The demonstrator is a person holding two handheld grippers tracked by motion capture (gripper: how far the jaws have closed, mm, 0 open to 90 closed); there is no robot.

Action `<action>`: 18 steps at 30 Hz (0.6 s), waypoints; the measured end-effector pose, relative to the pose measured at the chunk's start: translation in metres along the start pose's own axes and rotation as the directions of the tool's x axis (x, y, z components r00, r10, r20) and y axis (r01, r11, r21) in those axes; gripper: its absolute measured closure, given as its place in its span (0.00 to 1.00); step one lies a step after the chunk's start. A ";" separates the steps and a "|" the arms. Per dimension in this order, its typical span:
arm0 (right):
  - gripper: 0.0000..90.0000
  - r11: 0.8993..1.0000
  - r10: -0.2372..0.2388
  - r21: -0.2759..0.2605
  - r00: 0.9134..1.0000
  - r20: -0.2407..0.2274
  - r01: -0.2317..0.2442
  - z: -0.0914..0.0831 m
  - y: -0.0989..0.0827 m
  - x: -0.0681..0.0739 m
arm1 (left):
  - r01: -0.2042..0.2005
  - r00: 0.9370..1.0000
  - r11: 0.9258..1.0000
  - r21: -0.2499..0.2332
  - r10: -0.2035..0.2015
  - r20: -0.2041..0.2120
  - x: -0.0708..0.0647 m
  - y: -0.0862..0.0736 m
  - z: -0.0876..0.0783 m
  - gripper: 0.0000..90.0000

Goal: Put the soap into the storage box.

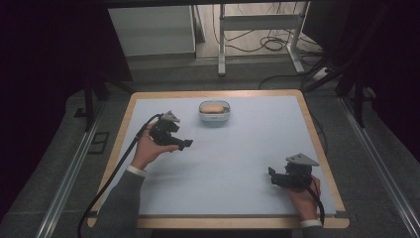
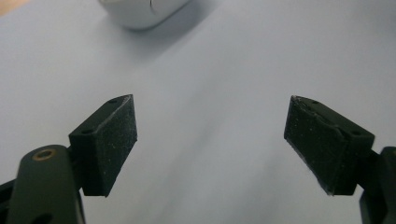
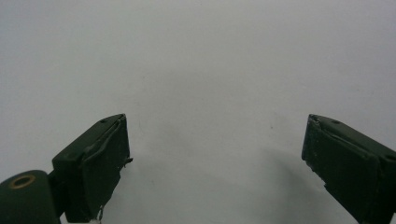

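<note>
The work seems to be at its first step, the approach to the white container (image 1: 214,112) with a tan thing inside. The left gripper (image 1: 184,144) has its jaws wide apart and holds nothing; the container stands ahead of it, near but apart. The right gripper (image 1: 272,177) is also wide open and empty, well apart from the container. The next move probably calls for bringing the left gripper forward to the container's rim.

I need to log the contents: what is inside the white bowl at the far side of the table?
The white bowl holds one rounded orange-tan thing, seen in the high view. What lies beneath it is covered, and I cannot tell what it is.
</note>
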State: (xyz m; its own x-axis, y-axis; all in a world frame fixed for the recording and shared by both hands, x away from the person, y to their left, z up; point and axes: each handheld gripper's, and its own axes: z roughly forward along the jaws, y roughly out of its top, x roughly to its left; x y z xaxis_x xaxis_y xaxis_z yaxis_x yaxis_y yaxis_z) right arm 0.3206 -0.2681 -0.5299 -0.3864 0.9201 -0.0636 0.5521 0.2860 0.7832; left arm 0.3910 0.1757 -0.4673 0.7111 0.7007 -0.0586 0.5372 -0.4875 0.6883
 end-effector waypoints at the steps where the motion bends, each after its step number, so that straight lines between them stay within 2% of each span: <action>1: 0.08 1.000 0.001 0.001 1.000 0.000 -0.001 0.000 0.000 0.000 | 0.007 1.000 1.000 -0.005 -0.007 -0.003 -0.001 -0.006 -0.002 0.20; 12: 0.08 1.000 -0.001 0.002 1.000 0.005 0.001 0.000 0.000 0.000 | 0.091 0.996 0.996 -0.017 -0.091 -0.021 -0.012 -0.070 -0.013 0.20; 13: 0.08 1.000 -0.001 0.001 1.000 0.006 0.001 0.000 0.000 0.000 | 0.093 0.995 0.996 -0.014 -0.094 -0.021 -0.013 -0.073 -0.014 0.20; 16: 0.08 1.000 0.003 0.002 1.000 0.004 -0.003 0.000 0.000 0.000 | 0.105 0.993 0.994 -0.004 -0.106 -0.056 -0.014 -0.085 -0.014 0.20; 18: 0.08 1.000 0.003 0.002 1.000 0.002 -0.003 0.000 0.000 0.000 | 0.112 0.992 0.994 -0.007 -0.112 -0.053 -0.014 -0.087 -0.014 0.20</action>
State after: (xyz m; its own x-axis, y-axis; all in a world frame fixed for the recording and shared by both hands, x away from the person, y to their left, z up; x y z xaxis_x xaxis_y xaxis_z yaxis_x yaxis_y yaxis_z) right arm 0.3209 -0.2681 -0.5301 -0.3834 0.9215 -0.0623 0.5546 0.2836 0.7823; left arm 0.3282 0.2161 -0.5159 0.6215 0.7774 -0.0975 0.6102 -0.4022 0.6825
